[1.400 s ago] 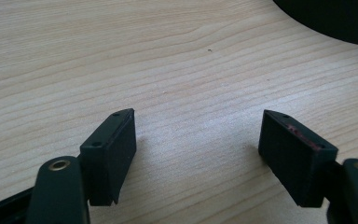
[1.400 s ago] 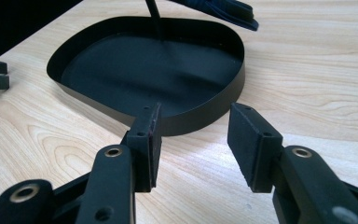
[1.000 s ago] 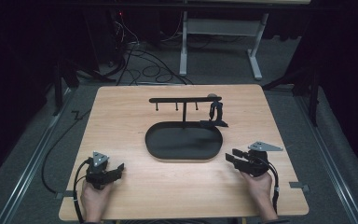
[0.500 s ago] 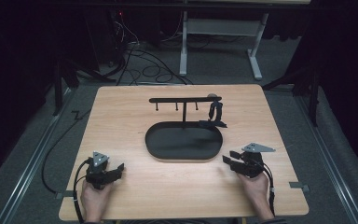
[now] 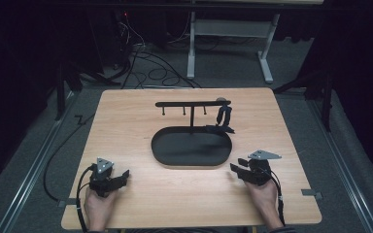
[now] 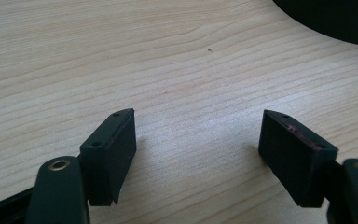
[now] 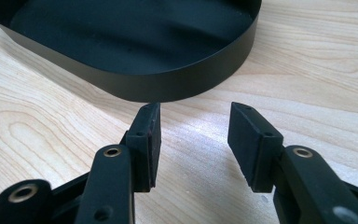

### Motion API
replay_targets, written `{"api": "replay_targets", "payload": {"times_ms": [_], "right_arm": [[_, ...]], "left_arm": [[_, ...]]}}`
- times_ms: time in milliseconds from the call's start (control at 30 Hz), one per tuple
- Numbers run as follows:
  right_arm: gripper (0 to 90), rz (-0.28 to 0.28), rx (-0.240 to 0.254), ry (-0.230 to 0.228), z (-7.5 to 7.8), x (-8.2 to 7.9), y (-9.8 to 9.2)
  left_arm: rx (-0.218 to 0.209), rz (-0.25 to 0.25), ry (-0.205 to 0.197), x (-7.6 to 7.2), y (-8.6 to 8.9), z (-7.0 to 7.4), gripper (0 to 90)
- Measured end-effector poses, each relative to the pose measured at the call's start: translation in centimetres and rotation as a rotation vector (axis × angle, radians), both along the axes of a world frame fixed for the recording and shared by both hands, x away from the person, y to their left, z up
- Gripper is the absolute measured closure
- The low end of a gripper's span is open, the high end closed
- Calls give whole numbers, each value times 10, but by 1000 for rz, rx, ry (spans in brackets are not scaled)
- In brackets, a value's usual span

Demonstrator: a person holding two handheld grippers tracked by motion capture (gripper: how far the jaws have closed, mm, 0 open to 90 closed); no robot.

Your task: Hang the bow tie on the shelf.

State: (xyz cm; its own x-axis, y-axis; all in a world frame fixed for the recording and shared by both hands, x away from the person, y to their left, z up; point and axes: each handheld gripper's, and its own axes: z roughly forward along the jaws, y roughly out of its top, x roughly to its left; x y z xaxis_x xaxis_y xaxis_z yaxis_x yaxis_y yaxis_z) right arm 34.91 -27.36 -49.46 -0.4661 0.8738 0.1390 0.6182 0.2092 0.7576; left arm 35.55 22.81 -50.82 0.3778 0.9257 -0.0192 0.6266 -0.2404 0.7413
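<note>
A: Both tools sit low at the near edge of the worktop point(image 5: 126, 121). The left tool point(image 5: 108, 178) is released, jaws wide apart over bare wood with nothing between them. The right tool point(image 5: 250, 171) is released too, and empty.

B: And the thing they would go for?

A: The black tray point(image 5: 190, 148) lies mid-worktop, and from its far side rises a rack point(image 5: 193, 103) with a crossbar and small pegs. A dark item point(image 5: 223, 118) hangs near the bar's right end, reaching down toward the tray rim; I can't tell what it is.

B: What could go wrong?

A: In the right gripper view the tray wall point(image 7: 177, 86) is just beyond the jaw tips. I'd judge a low forward push would shove the tray, and the rack with it, so the hanging item could swing or drop. Going for the item directly, a jaw could catch the bar and tip the rack.

B: Anything in the way?

A: The tray itself lies between the right tool and the item. Off the worktop, cables point(image 5: 145, 63) and a white frame point(image 5: 233, 43) stand well clear.
</note>
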Motion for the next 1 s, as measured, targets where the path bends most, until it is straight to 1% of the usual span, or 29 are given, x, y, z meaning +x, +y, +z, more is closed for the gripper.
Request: {"api": "replay_targets", "payload": {"times_ms": [400,600,800,867,933,1000], "right_arm": [[560,-2,-13,11,-6,1,5],[560,4,-27,5,-7,1,8],[552,9,-65,0,-7,1,12],[539,7,-71,1,-7,1,13],[514,5,-98,-7,-7,0,15],[488,10,-138,-23,-7,0,19]], "left_arm": [[-1,0,0,0,0,0,279],[-1,0,-2,0,0,0,278],[-1,0,-1,0,0,0,278],[-1,-1,-2,0,0,0,278],[0,-2,-2,0,0,0,277],[-1,-2,-2,0,0,0,277]]}}
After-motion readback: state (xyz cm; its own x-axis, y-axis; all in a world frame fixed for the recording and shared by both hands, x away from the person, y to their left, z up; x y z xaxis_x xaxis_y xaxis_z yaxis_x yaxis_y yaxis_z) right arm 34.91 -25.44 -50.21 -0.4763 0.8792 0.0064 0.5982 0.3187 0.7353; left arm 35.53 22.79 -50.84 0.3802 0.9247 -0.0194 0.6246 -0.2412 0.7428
